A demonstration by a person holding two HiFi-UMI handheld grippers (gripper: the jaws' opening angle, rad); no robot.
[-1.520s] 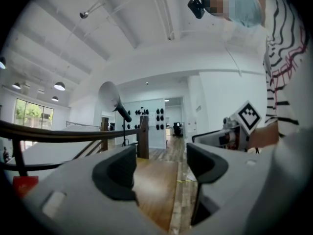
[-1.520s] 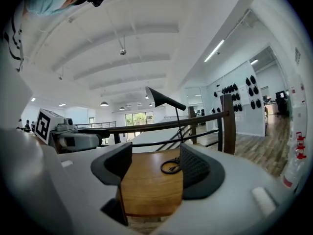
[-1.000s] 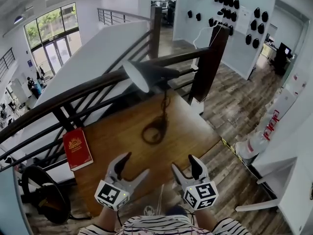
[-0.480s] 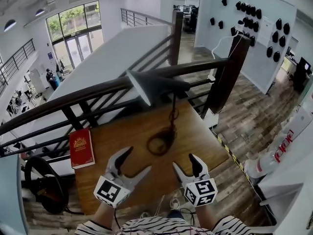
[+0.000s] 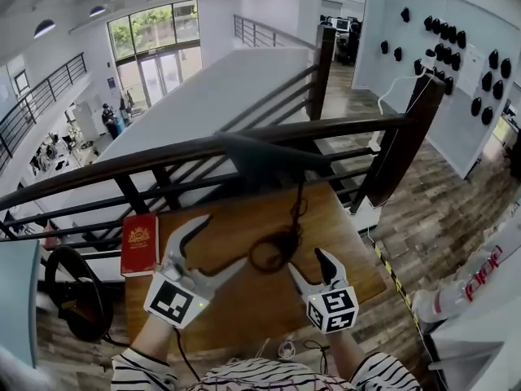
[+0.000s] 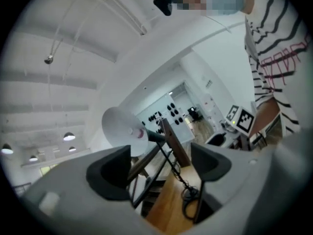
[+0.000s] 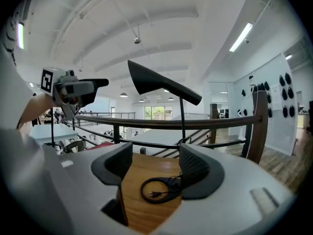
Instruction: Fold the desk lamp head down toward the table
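Hovering over the desk (image 5: 244, 304) pre-grasp, the left gripper (image 5: 218, 245), empty jaws just opening wider, and the open, empty right gripper (image 5: 308, 265) face the raised lamp head (image 5: 260, 157) at frame centre, which likely needs gripping next.

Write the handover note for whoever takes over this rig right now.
Left tool: open, jaws just opening wider, nothing between them, above the table.
Right tool: open, empty, over the table by the coiled cord.
Lamp head: raised on its stem, untouched.
Done: nothing folded yet.
Left: grip the lamp head and fold it down toward the table.
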